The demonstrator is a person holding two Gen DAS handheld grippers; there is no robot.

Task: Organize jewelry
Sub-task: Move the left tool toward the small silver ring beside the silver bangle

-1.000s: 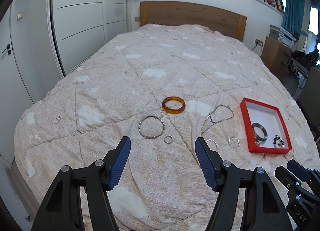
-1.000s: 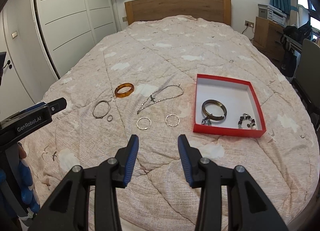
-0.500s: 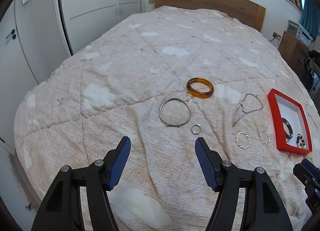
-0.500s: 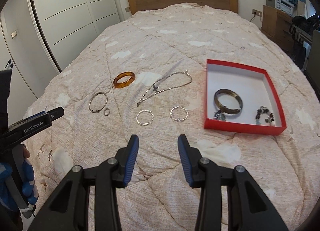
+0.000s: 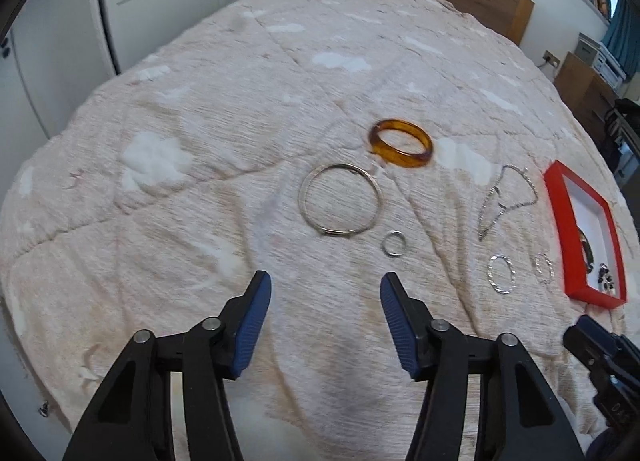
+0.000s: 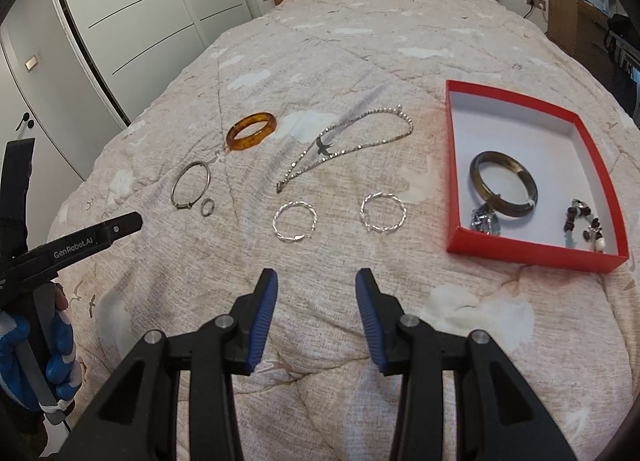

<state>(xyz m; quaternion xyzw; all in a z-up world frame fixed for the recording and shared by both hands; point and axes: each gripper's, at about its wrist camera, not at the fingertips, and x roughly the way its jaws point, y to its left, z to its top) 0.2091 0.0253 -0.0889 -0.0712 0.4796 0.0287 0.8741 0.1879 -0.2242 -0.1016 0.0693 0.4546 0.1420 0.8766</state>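
Fingers (image 6: 266, 301) of both grippers spread, nothing between; red box (image 6: 532, 251) with dark bangle (image 6: 505, 184), perhaps beads.

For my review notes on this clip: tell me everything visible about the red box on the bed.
The red box is a shallow, open, lidless rectangular tray, seemingly cardboard, red outside and white inside. It rests flat on the quilted bedspread, right of the loose jewelry. Inside, toward its near end, lie a dark brownish bangle with a small charm and a beaded piece; the far part is bare. Neither gripper touches it.
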